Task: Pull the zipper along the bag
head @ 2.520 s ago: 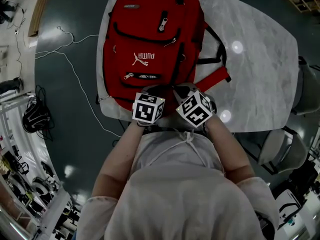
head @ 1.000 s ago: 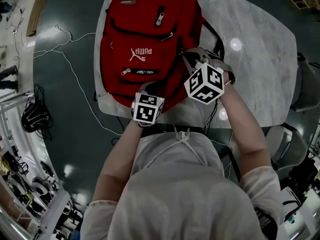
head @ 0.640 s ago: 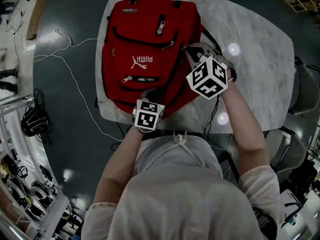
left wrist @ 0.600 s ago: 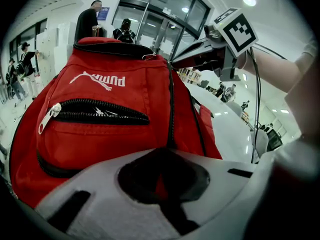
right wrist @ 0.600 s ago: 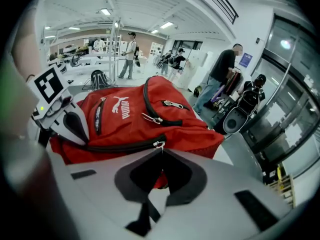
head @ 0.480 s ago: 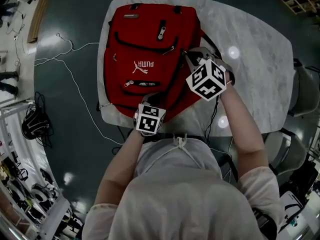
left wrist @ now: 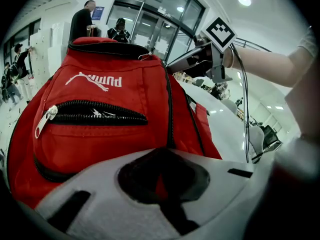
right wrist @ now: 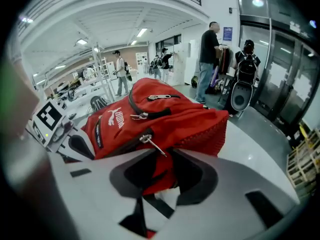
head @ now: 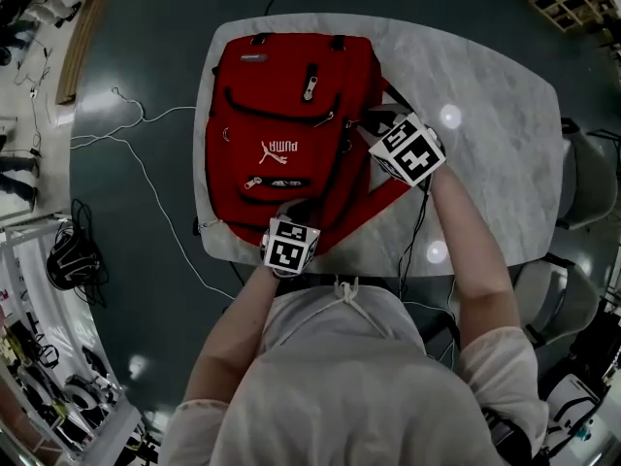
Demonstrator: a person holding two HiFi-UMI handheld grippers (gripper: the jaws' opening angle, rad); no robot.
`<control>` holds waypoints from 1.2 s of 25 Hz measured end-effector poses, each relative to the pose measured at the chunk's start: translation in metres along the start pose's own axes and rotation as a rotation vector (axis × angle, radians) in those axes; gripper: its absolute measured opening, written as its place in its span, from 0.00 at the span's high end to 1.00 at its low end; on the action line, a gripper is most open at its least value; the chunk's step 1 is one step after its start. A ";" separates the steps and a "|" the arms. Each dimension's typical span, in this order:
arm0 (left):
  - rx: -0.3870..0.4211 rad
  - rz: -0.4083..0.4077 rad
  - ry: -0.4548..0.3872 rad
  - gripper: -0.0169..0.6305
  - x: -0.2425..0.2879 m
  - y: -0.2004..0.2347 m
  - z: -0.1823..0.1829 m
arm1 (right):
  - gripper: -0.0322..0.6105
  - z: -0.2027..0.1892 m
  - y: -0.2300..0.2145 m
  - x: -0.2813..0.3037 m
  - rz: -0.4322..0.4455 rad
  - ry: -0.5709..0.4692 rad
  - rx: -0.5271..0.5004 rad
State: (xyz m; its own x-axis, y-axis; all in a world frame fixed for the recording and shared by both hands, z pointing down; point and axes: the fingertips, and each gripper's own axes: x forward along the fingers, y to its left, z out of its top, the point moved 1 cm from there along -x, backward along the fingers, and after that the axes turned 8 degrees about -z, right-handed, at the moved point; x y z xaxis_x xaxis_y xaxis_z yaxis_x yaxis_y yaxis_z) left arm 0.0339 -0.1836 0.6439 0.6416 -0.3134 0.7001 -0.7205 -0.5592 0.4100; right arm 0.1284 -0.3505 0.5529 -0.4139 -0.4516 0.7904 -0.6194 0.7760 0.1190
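Note:
A red backpack (head: 291,134) lies flat on the marble table (head: 485,134). My left gripper (head: 294,212) is at the bag's near bottom edge, shut on a fold of its red fabric (left wrist: 159,181). My right gripper (head: 361,124) is at the bag's right side, halfway up the main zipper (head: 344,149). Its jaws are opening, and the metal zipper pull (right wrist: 151,145) lies loose at the tips between them, not pinched. In the right gripper view, the backpack (right wrist: 165,114) fills the middle and the left gripper (right wrist: 65,134) shows at the left.
The bag's red and black straps (head: 403,187) trail over the table to the right of the bag. White cables (head: 146,153) run over the floor at the left, and a chair (head: 582,192) stands at the right. Several people (right wrist: 207,59) stand far behind the table.
My right gripper travelled from the bag's bottom edge up along its right side, and its jaws have now parted. The left gripper kept its hold at the bottom.

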 end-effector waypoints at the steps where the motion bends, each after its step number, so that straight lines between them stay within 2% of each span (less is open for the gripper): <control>1: 0.003 -0.002 0.001 0.94 0.000 0.000 0.000 | 0.80 0.000 -0.003 -0.001 -0.019 -0.005 0.008; 3: 0.006 -0.003 0.001 0.94 0.001 0.002 0.001 | 0.74 -0.001 -0.007 -0.004 -0.062 -0.016 0.022; 7: 0.011 -0.016 0.002 0.94 -0.001 0.001 -0.001 | 0.74 0.002 0.002 -0.025 -0.144 -0.048 0.053; 11: 0.095 -0.049 -0.026 0.94 -0.011 -0.004 0.002 | 0.74 0.008 0.017 -0.052 -0.217 -0.106 0.103; 15: 0.117 -0.033 -0.168 0.94 -0.043 -0.002 0.027 | 0.86 0.018 0.039 -0.084 -0.305 -0.187 0.161; 20: 0.146 -0.017 -0.380 0.94 -0.109 -0.009 0.078 | 0.89 0.037 0.075 -0.125 -0.386 -0.301 0.269; 26: 0.285 -0.017 -0.601 0.94 -0.206 -0.039 0.132 | 0.90 0.062 0.121 -0.176 -0.498 -0.443 0.345; 30: 0.400 -0.003 -0.678 0.94 -0.258 -0.060 0.144 | 0.90 0.074 0.152 -0.201 -0.553 -0.525 0.399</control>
State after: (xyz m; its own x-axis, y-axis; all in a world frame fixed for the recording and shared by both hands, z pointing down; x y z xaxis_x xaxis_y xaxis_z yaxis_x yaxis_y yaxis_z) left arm -0.0507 -0.1795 0.3541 0.7568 -0.6391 0.1372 -0.6515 -0.7544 0.0800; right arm 0.0678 -0.1743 0.3676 -0.1772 -0.9408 0.2889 -0.9706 0.2157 0.1072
